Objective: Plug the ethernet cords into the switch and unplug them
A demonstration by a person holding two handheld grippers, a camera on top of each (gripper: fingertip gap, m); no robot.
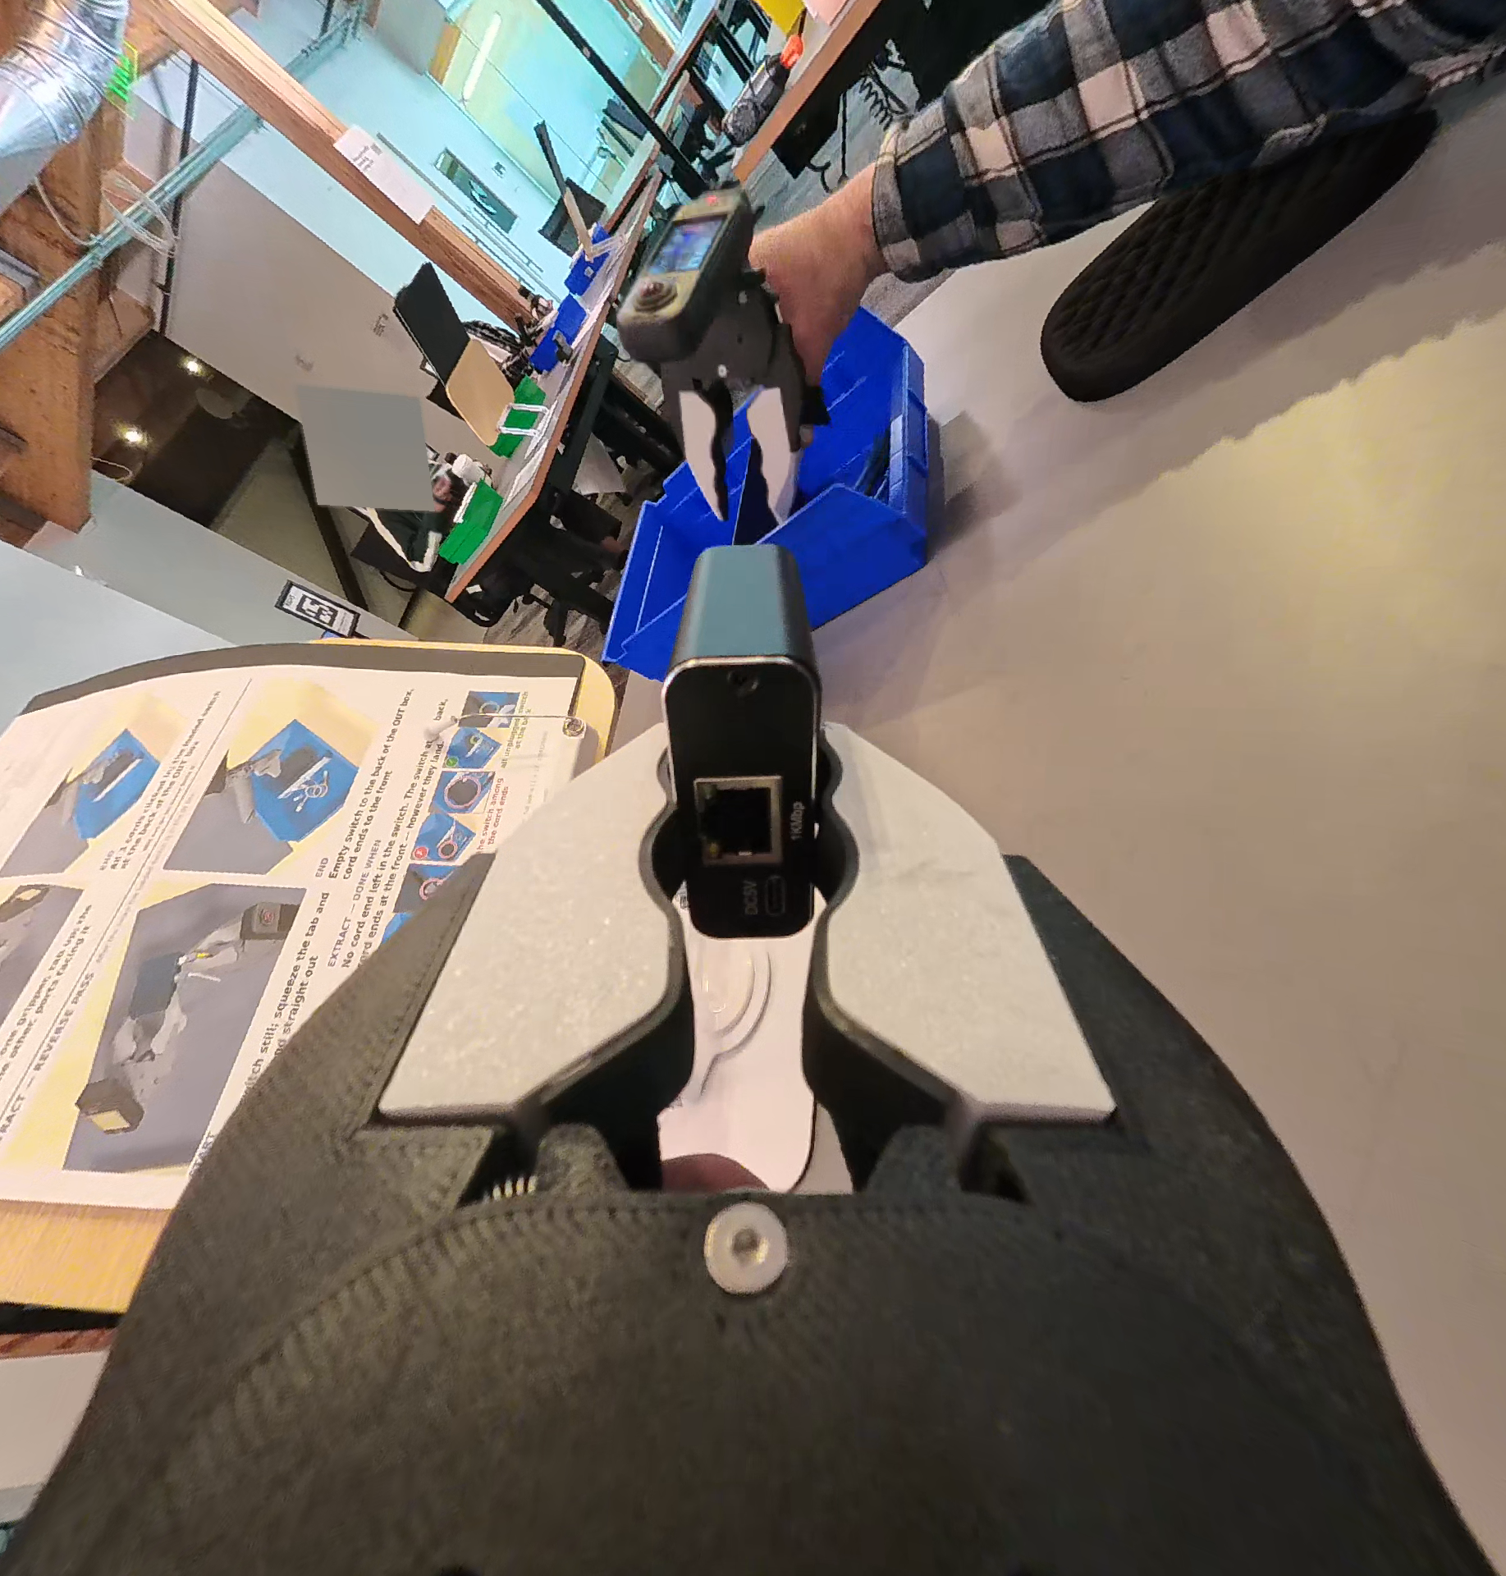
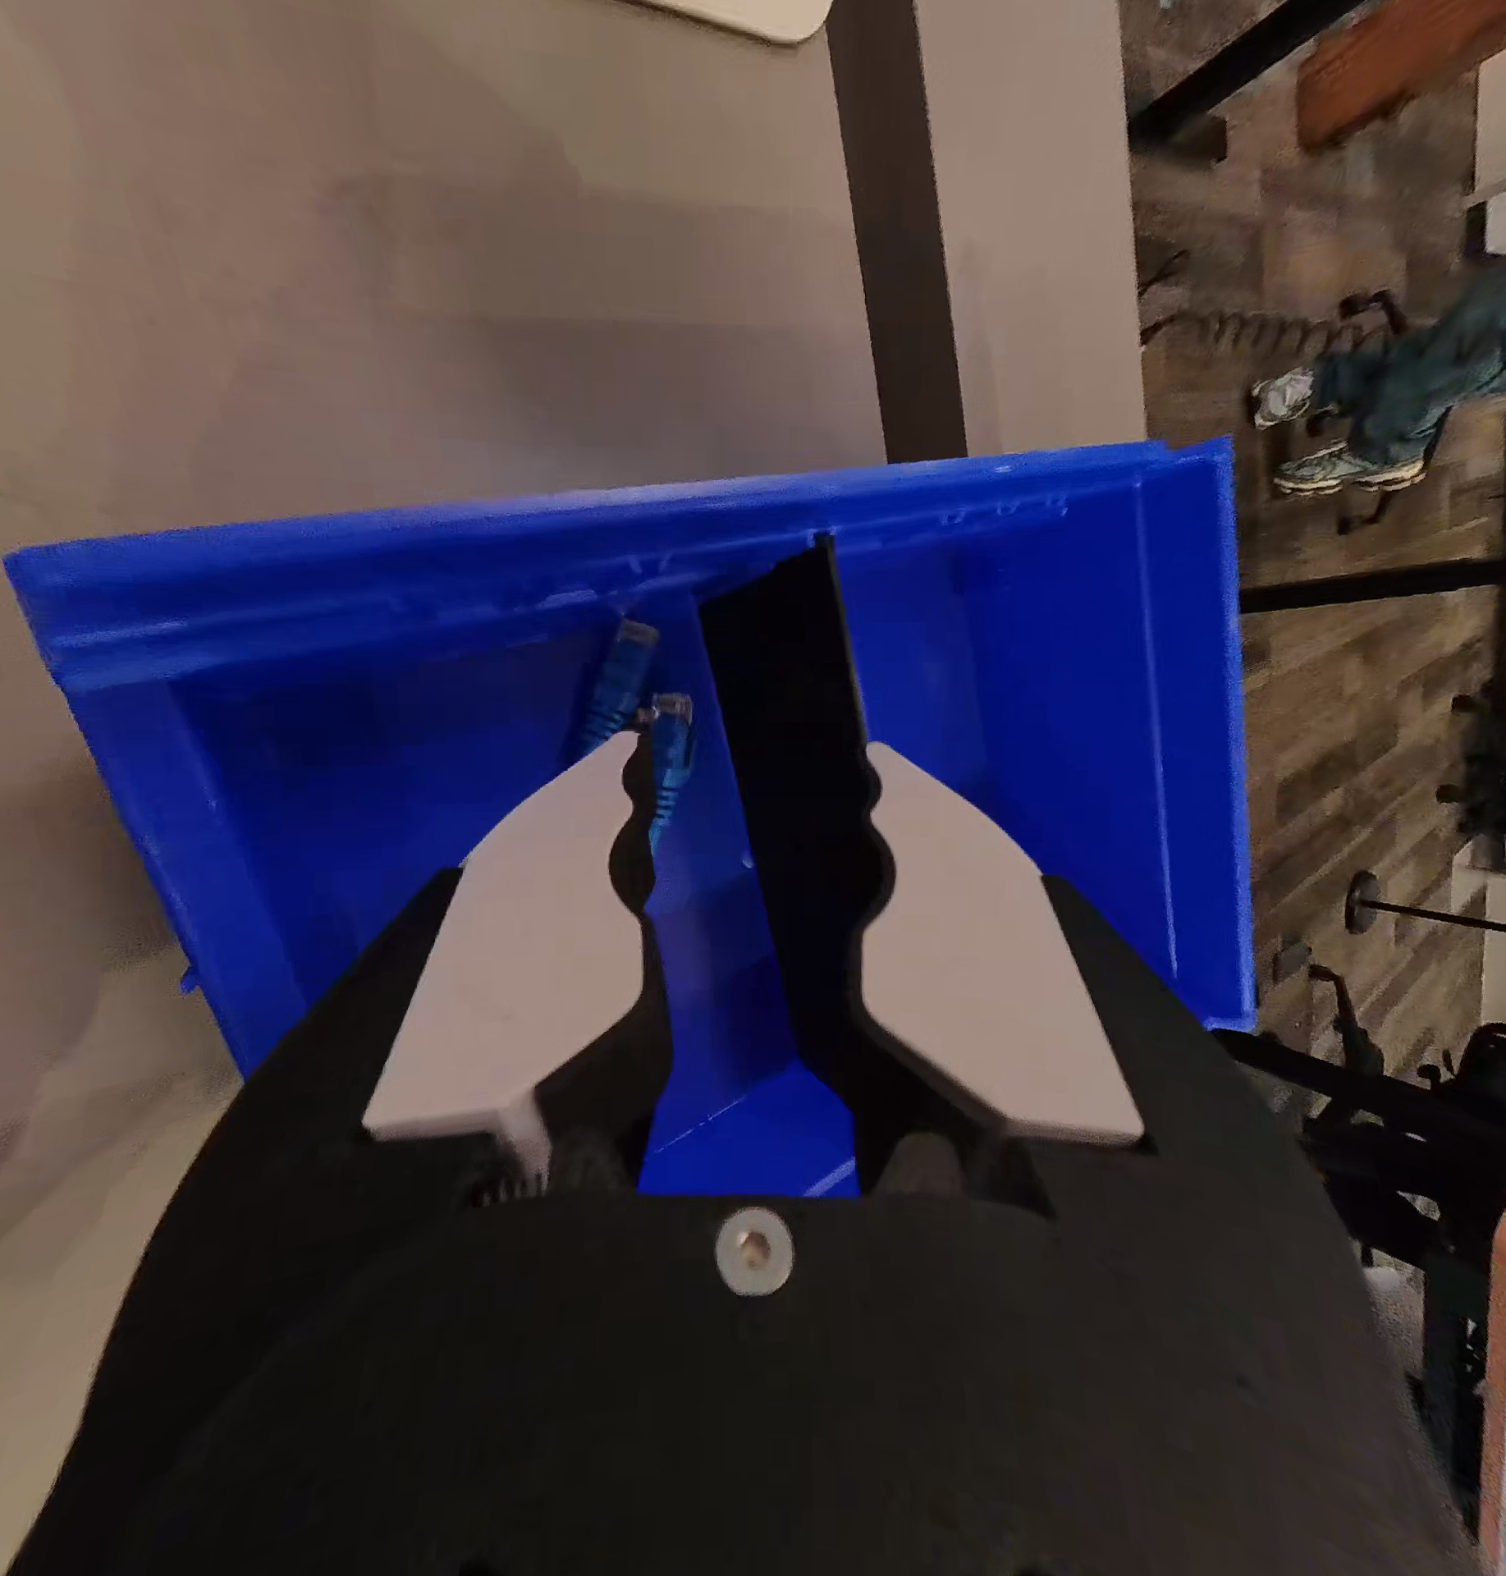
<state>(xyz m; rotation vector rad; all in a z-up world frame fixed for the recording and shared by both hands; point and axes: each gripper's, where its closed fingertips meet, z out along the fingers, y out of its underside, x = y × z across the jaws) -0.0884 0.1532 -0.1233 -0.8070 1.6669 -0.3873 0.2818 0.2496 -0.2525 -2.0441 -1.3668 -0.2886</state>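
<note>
Left gripper [image 1: 742, 819] has the small black metal ethernet switch [image 1: 742, 767] clamped between its grey pads [image 1: 562, 895], both pressing on its sides, and we hold it up off the grey tabletop [image 1: 1201, 767] with one end face turned back toward the camera. That face shows a single empty port, so nothing is plugged in on the side we can see; the far end is hidden from us. Our right gripper [image 2: 745, 767] sits over the blue plastic bin [image 2: 1030, 725] with its jaws spread wide and nothing pinched between them. Two blue ethernet cord ends [image 2: 638, 708] with clear plugs lie loose in the bin compartment left of the black divider [image 2: 783, 767], right by the left fingertip [image 2: 562, 819] but not gripped. So as far as we can tell, we're either right at the start of a plug-in round or just done with an unplug, and we can't say which. What's left, by our guess: grab a cord end, line it up with that open port, push it in, then pull it back out. A printed instruction sheet on a clipboard [image 1: 220, 853] lies beside us.
</note>
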